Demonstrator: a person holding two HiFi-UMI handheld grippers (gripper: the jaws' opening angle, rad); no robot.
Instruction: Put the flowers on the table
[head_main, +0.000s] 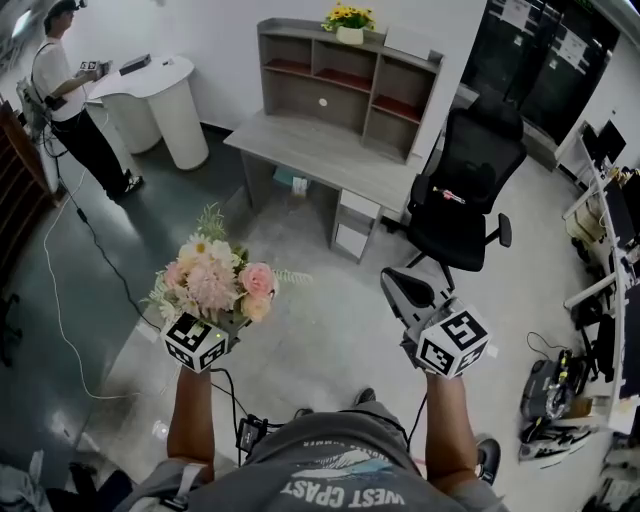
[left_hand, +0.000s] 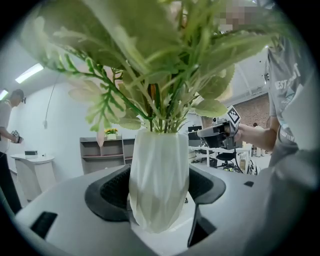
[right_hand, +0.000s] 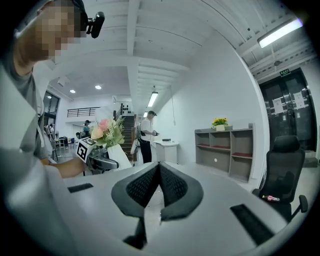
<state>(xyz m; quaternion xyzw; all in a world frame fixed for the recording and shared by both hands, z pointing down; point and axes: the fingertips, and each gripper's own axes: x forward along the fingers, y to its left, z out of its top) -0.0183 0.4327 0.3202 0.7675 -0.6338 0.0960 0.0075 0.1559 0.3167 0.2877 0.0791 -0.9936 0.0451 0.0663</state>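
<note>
At the far left of the room, a person in a white top stands beside a white rounded worktop, well apart from everything else.

Next comes the left claw, held out roughly level above the floor. Its jaws stand wide and press from both sides on a white faceted vase, whose lower half sits between the black pads. The vase stands upright in the grip. Out of it rise the flowers, a bunch of pink, peach and cream blooms with pale green fronds. In the left gripper view their stems and leaves fill the upper part of the picture. The flowers are in the air, carried by the left claw close in front of the person's body, and touch no surface. They are well short of the grey worktop.

That grey worktop stands ahead against the back wall, with a grey shelf unit along its back edge. A small white pot of yellow flowers sits on top of the shelf unit, near its middle.

Further right, the right claw is held about level, beside the left one and apart from it. Its jaws are together, the pads meeting at their tips and gripping nothing.

Beyond it, a black office chair stands at the grey worktop's right end.
</note>
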